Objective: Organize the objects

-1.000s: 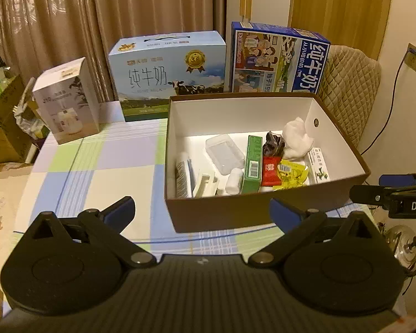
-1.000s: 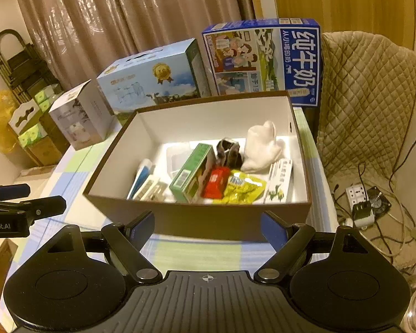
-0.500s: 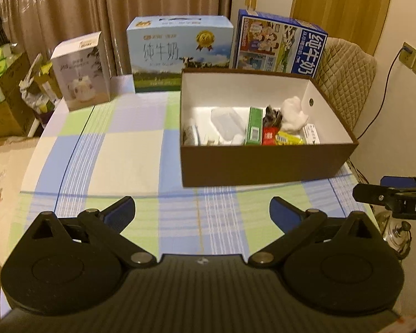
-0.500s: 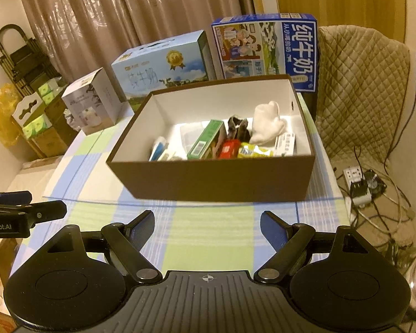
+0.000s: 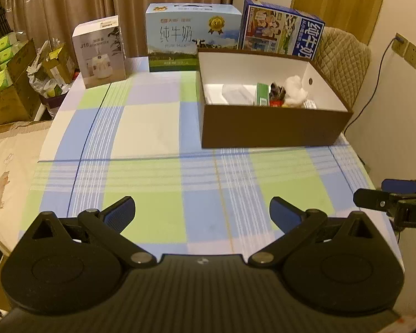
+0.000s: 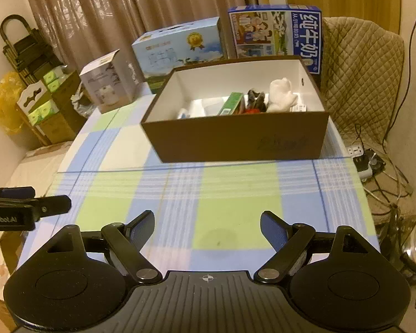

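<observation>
A brown cardboard box (image 5: 274,127) (image 6: 235,138) with a white inside stands at the far right of the checked table. It holds several small items: a green carton (image 5: 262,97) (image 6: 231,102), a white crumpled cloth (image 5: 294,90) (image 6: 281,94), a clear plastic case (image 5: 235,94), and red and dark packets. My left gripper (image 5: 202,211) is open and empty above the near table edge. My right gripper (image 6: 207,226) is open and empty, also near the front edge, and shows side-on in the left wrist view (image 5: 374,197).
Two blue milk cartons (image 5: 192,36) (image 5: 281,32) and a white appliance box (image 5: 99,51) stand along the table's far edge. A quilted chair (image 6: 360,72) is behind the box. Cables and a power strip (image 6: 363,161) lie on the floor at the right.
Both grippers have drawn back from the brown box toward the near table edge, staying open and empty. The box now looks smaller and farther away.
</observation>
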Demonstrator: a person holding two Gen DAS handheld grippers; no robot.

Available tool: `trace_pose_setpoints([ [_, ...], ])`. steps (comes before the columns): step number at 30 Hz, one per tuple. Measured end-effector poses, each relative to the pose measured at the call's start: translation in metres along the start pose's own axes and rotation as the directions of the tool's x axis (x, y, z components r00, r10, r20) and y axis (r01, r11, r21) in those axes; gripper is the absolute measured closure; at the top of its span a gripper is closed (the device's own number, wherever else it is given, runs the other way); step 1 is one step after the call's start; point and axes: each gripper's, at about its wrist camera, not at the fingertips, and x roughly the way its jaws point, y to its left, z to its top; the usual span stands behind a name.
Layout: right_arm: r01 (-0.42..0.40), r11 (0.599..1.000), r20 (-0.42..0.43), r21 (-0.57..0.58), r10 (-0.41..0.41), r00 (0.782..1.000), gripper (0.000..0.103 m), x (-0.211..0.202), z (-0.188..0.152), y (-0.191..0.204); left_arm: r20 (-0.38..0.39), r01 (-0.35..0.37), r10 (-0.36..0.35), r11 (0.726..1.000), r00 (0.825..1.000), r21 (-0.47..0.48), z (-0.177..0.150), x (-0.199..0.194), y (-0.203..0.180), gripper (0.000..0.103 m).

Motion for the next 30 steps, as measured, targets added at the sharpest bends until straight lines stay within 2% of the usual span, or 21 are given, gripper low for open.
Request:
trace_pose_setpoints([
  [16,-0.02,0.999,-0.018,-0.031,0.019,1.0,0.022,-0.027,-0.058,0.057,-0.006,0.016,-0.016,1.0,1.0,0.008,-0.059,-0.046,0.023,0.001],
  [30,-0.017,0.999,-0.017,-0.031,0.017,1.0,0.022,-0.038,-0.079,0.076,-0.004,0.03,-0.03,0.999,1.0,0.014,-0.086,-0.066,0.033,0.001],
])
